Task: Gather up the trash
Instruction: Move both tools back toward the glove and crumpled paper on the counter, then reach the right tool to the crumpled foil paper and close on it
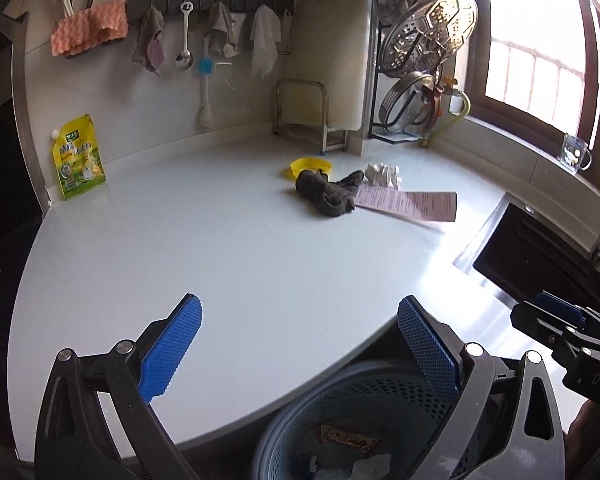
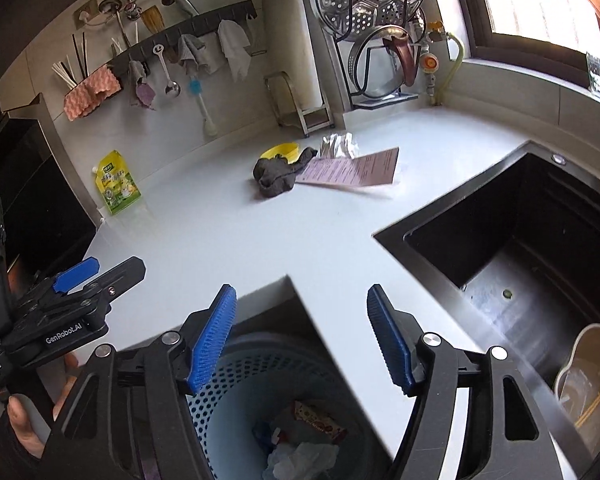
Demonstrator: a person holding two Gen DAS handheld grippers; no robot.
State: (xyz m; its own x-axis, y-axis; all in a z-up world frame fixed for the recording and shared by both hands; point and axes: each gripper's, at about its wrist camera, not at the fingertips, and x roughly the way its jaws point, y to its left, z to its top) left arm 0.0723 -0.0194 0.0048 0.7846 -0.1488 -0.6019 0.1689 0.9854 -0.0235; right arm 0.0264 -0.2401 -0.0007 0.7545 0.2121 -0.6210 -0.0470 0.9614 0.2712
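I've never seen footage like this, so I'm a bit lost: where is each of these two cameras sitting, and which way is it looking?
Left wrist view: sits on the left tool, looking forward and down over the white counter; its open blue fingers and the right tool show.
Right wrist view: sits on the right tool, facing the counter and the black sink; the left tool and a hand's fingers show.
Both share: blue basket, grey rag, pink paper, green pouch.

White table (image 2: pixel 228 232); dark grey cloth (image 2: pixel 278 174); pinkish printed leaflet (image 2: pixel 356 168); yellow dish (image 2: pixel 282 151); pale blue perforated bin (image 2: pixel 260 364); yellow-green pouch (image 2: pixel 118 186); crumpled wrapper (image 2: pixel 338 145), perhaps silvery.
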